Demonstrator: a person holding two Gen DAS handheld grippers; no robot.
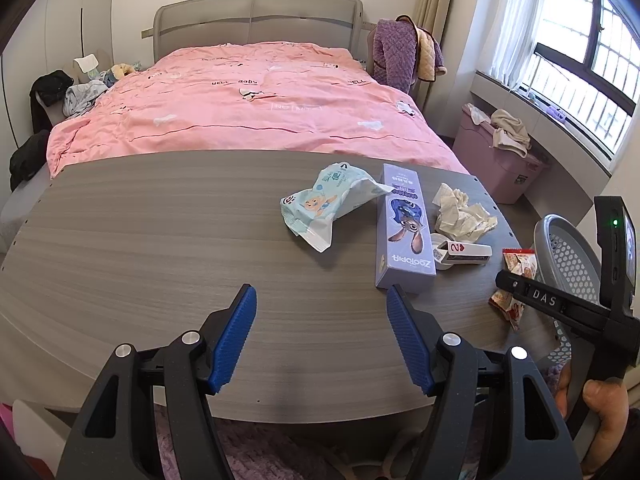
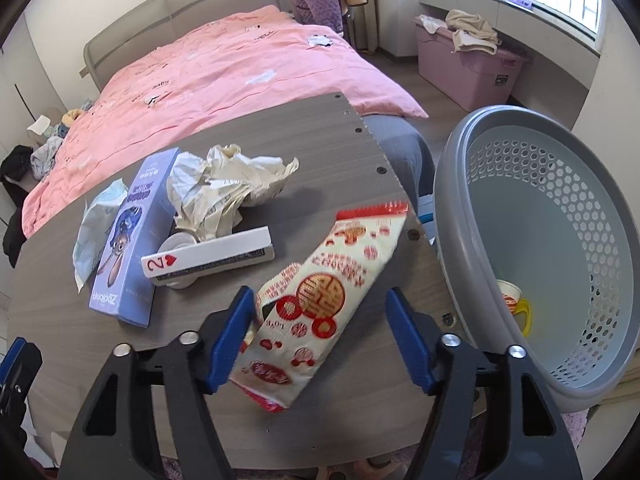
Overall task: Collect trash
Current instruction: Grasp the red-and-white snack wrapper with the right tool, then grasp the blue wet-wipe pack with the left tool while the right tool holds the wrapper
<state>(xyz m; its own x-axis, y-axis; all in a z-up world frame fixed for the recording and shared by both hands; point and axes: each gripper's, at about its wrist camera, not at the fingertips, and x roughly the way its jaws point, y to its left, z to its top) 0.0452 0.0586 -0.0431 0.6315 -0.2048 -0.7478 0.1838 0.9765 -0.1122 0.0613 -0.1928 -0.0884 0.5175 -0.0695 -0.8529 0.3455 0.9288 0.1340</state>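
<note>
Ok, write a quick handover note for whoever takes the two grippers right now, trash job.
Left gripper: open, empty, over bare grey wooden table.
Right gripper: open around red-and-cream snack wrapper; one pad touches its edge, not clamped.
Grey perforated plastic basket at table's right edge holds a paper cup.
Left on table: crumpled cream paper, pale blue wipes pack, purple cardboard box, white playing-card box.
</note>
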